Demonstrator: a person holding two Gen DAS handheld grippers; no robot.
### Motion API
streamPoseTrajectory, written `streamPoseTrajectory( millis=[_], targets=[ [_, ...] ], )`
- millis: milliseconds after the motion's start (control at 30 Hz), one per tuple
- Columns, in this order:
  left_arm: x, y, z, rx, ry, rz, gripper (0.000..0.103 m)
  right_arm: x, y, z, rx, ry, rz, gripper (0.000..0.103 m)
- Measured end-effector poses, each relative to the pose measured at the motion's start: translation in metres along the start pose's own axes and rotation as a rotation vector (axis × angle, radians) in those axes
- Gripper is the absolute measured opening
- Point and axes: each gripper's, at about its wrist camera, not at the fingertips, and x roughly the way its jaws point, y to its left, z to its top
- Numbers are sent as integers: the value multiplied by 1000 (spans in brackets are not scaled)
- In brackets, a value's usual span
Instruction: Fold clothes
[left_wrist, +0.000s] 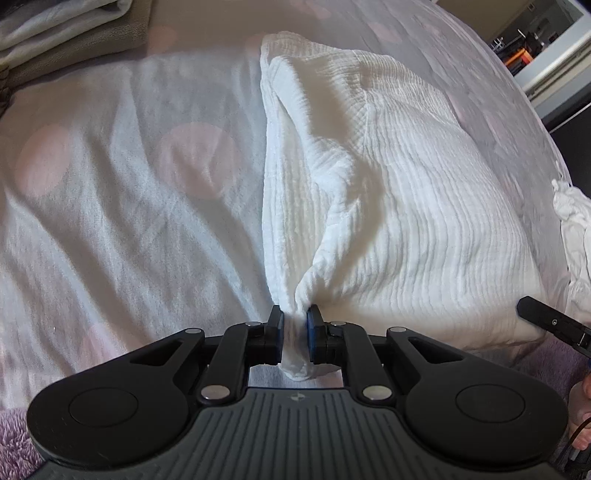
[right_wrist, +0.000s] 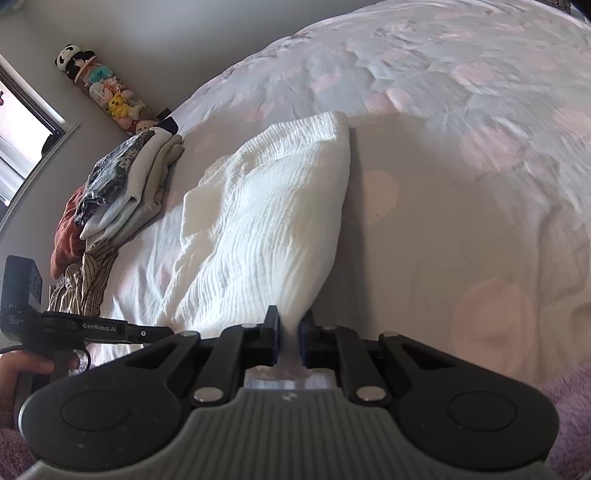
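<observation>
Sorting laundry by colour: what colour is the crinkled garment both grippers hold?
White, plain with a crinkled weave; the garment shows best in the left wrist view.

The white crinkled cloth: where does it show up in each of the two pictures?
Left wrist view: the white crinkled cloth fills the centre and right, its near corner pinched in the left hand-held gripper.
Right wrist view: it lies centre-left, its near corner pinched in the right hand-held gripper.
Shared landmark: the pink-dotted bedsheet beneath it.

Soft daylight, fisheye warping, blurred edges
</observation>
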Motion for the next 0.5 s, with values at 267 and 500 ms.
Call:
streamPoseTrajectory(
  millis=[267, 500],
  targets=[
    [21, -12, 1, 42, 64, 104, 20, 33, -13, -20, -7, 68, -85, 13],
    [1, 5, -12, -74, -15, 13, 26, 21, -16, -18, 14, 34, -72, 33]
  ],
)
